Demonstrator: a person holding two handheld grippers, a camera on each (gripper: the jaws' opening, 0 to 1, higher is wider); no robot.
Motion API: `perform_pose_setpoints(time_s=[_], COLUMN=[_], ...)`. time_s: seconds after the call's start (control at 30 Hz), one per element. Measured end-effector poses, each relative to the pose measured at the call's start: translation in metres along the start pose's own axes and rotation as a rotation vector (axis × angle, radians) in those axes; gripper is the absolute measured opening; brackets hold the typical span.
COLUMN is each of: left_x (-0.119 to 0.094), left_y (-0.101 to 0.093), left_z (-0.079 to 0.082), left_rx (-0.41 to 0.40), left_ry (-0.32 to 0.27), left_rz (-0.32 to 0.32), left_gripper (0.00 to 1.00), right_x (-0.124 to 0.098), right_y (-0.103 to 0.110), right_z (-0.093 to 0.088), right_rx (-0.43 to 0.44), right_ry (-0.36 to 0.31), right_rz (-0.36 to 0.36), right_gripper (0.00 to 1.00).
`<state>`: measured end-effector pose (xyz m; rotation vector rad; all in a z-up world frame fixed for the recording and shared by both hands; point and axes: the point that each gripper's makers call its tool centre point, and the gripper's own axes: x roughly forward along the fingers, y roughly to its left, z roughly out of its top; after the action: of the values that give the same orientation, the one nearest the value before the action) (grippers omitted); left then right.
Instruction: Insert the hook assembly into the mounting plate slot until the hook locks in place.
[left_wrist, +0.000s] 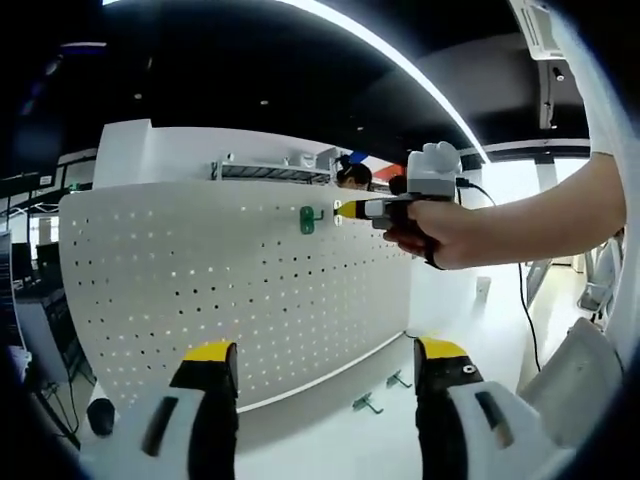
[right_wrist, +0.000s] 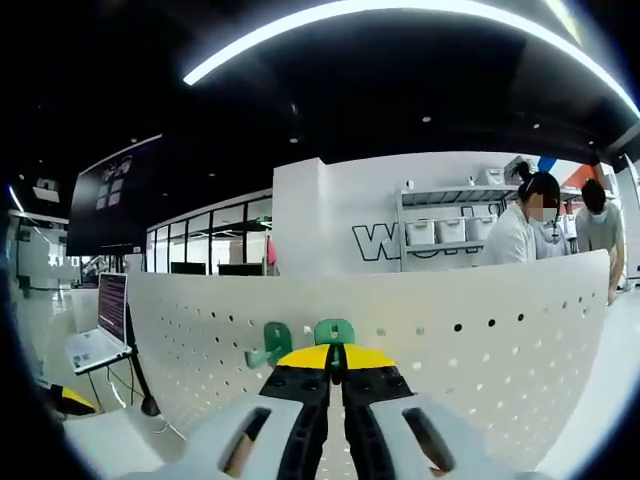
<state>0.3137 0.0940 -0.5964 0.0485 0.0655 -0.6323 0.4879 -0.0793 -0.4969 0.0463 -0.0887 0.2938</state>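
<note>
The white pegboard (left_wrist: 240, 290) stands upright across the left gripper view, its holes in even rows. At about 12 o'clock on it a green hook (left_wrist: 308, 219) sits against the panel, its arm pointing toward 3 o'clock. The right gripper (left_wrist: 345, 209), held by a hand (left_wrist: 440, 232), meets it from 3 o'clock. In the right gripper view the jaws are closed on a second green hook (right_wrist: 334, 332), just beside the mounted hook (right_wrist: 272, 345) at 9 o'clock. The left gripper (left_wrist: 325, 365) is wide open, holding nothing. Two spare hooks (left_wrist: 368, 404) lie on the table (left_wrist: 330, 440) at 5 o'clock.

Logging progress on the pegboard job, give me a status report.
Left gripper open, idle. Right gripper shut on green hook at the pegboard. Another hook mounted alongside. Nothing blocking.
</note>
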Motion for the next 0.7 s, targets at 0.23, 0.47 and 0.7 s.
perform_pose_setpoints(time_s=[0.23, 0.47, 0.7], left_x=[-0.0006, -0.0021, -0.0030], left_y=[0.0016, 0.0036, 0.0021], left_z=[-0.0004, -0.0004, -0.0064], left_rx=[-0.002, -0.011, -0.015], left_ry=[0.003, 0.003, 0.017], left_rz=[0.004, 0.012, 0.006], left_gripper=[0.73, 0.72, 0.71], right_x=[0.0047, 0.0080, 0.0091], right_y=[-0.0011, -0.0023, -0.0047], right_z=[0.0005, -0.0048, -0.0046], right_rx=[0.008, 0.012, 0.010], right_ry=[-0.003, 0.016, 0.017], right_rz=[-0.002, -0.013, -0.026], right_gripper=[0.01, 0.01, 0.01])
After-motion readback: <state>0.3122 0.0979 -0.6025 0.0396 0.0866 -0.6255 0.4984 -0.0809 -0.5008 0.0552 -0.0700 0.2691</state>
